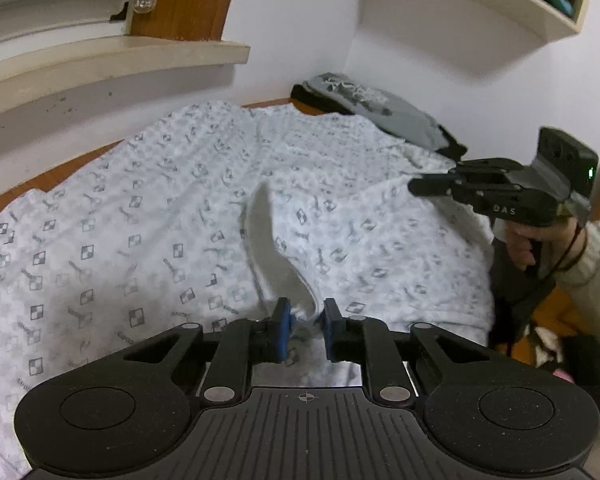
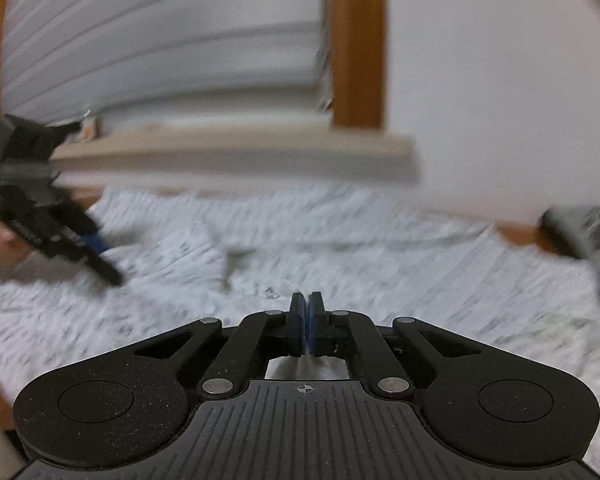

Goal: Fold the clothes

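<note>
Patterned garment (image 1: 148, 216) fold between left fingers (image 1: 281, 320).

Both tongs (image 1: 305, 322) (image 2: 307, 318) are matte black with blue pads, silver pivot screws, ribbed bodies and crosshair marks.

Left tool (image 1: 305, 328) gripping raised fold of white patterned garment (image 1: 140, 216), blue pads (image 1: 281, 330) parted with cloth between. Garment lying spread over wooden worktop (image 1: 40, 182). Right tool (image 1: 416, 186) hovering over garment's right side, hand (image 1: 518, 246) holding it. Grey folded clothes (image 1: 376, 110) sitting by wall.
</note>
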### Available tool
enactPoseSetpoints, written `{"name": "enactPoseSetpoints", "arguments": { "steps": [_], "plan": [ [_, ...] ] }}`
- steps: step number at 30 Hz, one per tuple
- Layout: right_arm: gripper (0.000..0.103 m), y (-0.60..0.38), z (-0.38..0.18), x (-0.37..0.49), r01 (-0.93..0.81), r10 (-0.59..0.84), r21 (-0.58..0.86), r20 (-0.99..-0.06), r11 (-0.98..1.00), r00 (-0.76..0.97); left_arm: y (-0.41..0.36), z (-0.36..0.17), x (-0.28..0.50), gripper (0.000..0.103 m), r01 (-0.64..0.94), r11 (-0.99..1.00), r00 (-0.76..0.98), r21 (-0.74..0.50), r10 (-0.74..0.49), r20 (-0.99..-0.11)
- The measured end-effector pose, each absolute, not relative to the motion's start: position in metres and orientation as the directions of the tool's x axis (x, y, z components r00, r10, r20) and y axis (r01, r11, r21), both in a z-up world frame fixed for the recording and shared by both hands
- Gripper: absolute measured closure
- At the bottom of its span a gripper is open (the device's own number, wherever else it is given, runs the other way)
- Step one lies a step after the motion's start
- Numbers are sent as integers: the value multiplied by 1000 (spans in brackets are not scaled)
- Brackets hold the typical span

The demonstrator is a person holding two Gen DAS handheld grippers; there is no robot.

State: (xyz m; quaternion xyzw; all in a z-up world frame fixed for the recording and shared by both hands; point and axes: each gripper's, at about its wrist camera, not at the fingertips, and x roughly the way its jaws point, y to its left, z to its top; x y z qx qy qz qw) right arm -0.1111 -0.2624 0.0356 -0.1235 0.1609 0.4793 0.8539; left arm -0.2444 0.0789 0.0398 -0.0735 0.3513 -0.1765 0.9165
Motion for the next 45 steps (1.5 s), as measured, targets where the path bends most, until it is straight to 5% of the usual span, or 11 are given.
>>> {"name": "enactPoseSetpoints", "arguments": {
  "steps": [4, 6, 8, 16, 19, 21, 26, 29, 31, 35, 45],
  "plan": [
    [98, -249, 20, -108, -841, 716, -80, -485, 536, 503, 81, 45, -241, 79, 258, 930, 671, -263, -368, -644],
    [90, -246, 12, -106, -843, 700, -75, -520, 532, 489, 82, 43, -237, 62, 240, 936, 666, -257, -351, -659],
    [68, -248, 12, -105, -844, 703, -72, -517, 532, 488, 86, 45, -232, 56, 230, 938, 679, -259, -345, -648],
    [59, -261, 11, -96, -838, 713, -17, -516, 546, 475, 92, 41, -164, 51, 190, 893, 672, -409, -422, -609],
    [57, -266, 9, -98, -838, 711, -23, -517, 546, 477, 81, 33, -146, 57, 201, 888, 656, -415, -436, -616],
    [57, -270, 7, -99, -837, 715, -20, -508, 546, 479, 76, 31, -142, 99, 213, 889, 670, -404, -434, -602],
    [57, -284, 8, -99, -806, 712, -36, -447, 591, 542, 76, 57, -156, 101, 211, 903, 839, -375, -364, -405],
    [57, -294, 12, -93, -774, 706, 3, -413, 633, 576, 69, 62, -151, 100, 183, 924, 835, -336, -327, -443],
    [57, -299, 12, -92, -771, 707, 11, -408, 636, 577, 65, 57, -148, 96, 157, 942, 815, -295, -293, -501],
    [56, -309, 13, -95, -774, 703, -2, -417, 634, 576, 72, 50, -154, 54, 117, 954, 798, -277, -256, -545],
    [39, -340, 47, -153, -813, 647, -130, -540, 568, 539, 101, 58, -232, 29, 112, 967, 788, -228, -227, -573]
  ]
}}
